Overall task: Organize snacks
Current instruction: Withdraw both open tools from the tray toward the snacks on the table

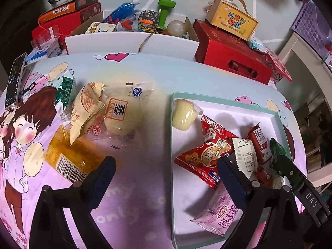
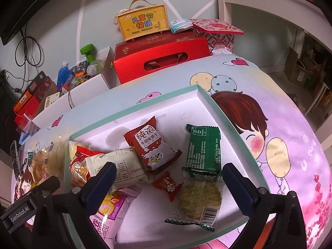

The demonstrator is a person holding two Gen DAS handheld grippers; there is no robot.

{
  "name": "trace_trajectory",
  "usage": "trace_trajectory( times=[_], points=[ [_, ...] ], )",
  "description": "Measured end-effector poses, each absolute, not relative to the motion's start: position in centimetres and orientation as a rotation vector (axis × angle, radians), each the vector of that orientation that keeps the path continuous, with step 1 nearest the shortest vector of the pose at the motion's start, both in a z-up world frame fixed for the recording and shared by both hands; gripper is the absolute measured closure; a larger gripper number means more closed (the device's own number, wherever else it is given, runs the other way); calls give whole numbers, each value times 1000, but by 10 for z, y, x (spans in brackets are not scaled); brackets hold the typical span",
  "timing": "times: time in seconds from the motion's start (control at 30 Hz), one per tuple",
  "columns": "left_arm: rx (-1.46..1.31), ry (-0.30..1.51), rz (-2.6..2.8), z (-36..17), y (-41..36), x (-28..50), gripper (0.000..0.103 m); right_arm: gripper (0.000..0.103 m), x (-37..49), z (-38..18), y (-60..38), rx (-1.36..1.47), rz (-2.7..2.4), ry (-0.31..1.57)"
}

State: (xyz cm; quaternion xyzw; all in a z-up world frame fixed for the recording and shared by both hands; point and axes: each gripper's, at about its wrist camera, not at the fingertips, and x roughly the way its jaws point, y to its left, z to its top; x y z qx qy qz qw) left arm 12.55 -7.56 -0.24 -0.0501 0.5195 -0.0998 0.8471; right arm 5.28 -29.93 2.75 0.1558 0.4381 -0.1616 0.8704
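Snacks [image 2: 151,145] in tray [image 2: 199,89]; both grippers angled down, fingers spread, seemingly empty.

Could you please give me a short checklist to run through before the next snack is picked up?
1. Left tool empty, jaws wide apart: ok.
2. Right tool empty, jaws wide apart: ok.
3. Shallow white tray with mint-green rim has bare floor free for more snacks: ok.
4. Snacks still outside the tray: not ok; the clear-wrapped pale yellow cake, the crumpled beige printed packet and the amber packet with a barcode lie on the cartoon-print cloth.
5. Dark green foil packet fully inside the tray: ok.
6. Whether the loose snacks overlap enough to snag: cannot tell.
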Motion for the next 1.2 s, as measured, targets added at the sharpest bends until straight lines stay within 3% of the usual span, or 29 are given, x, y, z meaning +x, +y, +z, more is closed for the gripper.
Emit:
trace_trajectory(
  times=[0.67, 1.2],
  points=[
    [-68, 1093, -176, 3, -51, 119, 5, 0, 57, 28, -275, 281, -310, 959],
    [-119, 1095, -53, 5, 32, 114, 5, 0, 71, 35, -204, 253, -141, 957]
  ],
)
